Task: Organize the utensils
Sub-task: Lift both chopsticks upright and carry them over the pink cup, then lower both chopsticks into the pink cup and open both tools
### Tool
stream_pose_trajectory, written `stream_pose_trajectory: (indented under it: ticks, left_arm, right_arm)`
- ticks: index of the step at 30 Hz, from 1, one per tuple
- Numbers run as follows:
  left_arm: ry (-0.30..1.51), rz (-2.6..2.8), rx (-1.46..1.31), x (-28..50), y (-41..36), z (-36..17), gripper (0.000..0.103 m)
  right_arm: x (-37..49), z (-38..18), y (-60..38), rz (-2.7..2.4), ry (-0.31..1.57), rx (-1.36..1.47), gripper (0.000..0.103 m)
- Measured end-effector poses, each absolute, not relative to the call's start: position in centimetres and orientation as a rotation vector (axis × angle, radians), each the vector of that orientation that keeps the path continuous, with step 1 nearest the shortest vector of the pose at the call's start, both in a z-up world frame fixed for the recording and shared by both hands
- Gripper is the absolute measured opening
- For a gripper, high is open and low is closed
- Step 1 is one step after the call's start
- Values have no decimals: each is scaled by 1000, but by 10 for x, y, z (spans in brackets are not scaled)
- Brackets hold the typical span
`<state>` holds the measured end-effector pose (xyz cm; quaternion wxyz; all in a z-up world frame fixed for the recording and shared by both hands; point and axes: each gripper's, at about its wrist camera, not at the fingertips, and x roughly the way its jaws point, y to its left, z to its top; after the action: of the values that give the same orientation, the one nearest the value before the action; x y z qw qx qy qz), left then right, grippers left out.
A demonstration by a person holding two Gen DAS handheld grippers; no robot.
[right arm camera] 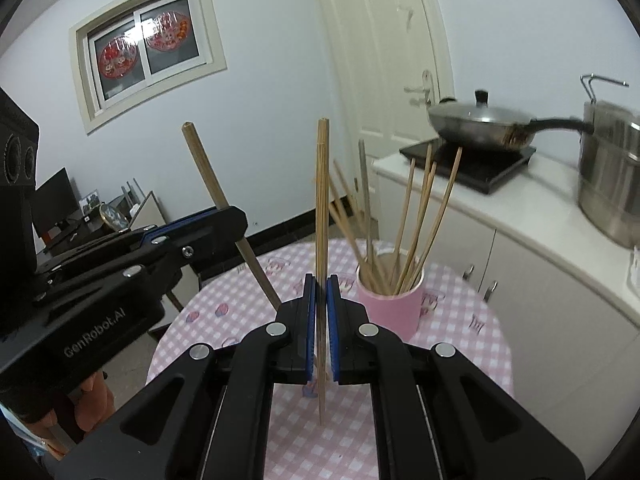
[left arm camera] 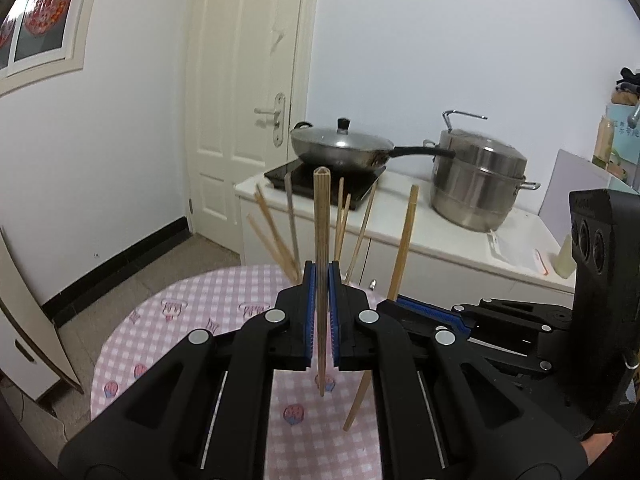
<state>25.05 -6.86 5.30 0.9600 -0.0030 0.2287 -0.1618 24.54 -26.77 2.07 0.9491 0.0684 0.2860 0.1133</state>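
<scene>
Left gripper point(left arm camera: 322, 280) jaws are clamping one chopstick point(left arm camera: 321, 248) upright, its lower tip hanging clear above the pink-checked surface point(left arm camera: 192, 320). Right gripper point(right arm camera: 321, 292) jaws are gripping a second chopstick point(right arm camera: 322, 200), also upright and off the surface. Pink cup point(right arm camera: 390, 304) of chopsticks is standing just right, toward the surface's far edge, near the white counter point(right arm camera: 520, 216).

Each wrist camera sits close behind its own black two-finger gripper, looking forward and slightly downward. Both views share the round pink-checked table point(left arm camera: 192, 312) point(right arm camera: 460, 344), lidded steel wok point(left arm camera: 340, 146) point(right arm camera: 480, 120) and white panelled door point(left arm camera: 240, 80) point(right arm camera: 380, 60).
</scene>
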Motion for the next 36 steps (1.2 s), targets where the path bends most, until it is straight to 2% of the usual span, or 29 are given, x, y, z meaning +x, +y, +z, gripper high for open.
stream_pose_trajectory:
  ticks: [20, 29, 36]
  left_arm:
    - [304, -290, -72, 307, -79, 91, 7]
    - [340, -284, -90, 342, -82, 60, 7]
    - [394, -289, -76, 355, -87, 27, 7]
  right_arm:
    - [278, 61, -294, 130, 400, 105, 4]
    - [304, 53, -303, 73, 332, 103, 4]
    - [319, 33, -305, 71, 364, 103, 4]
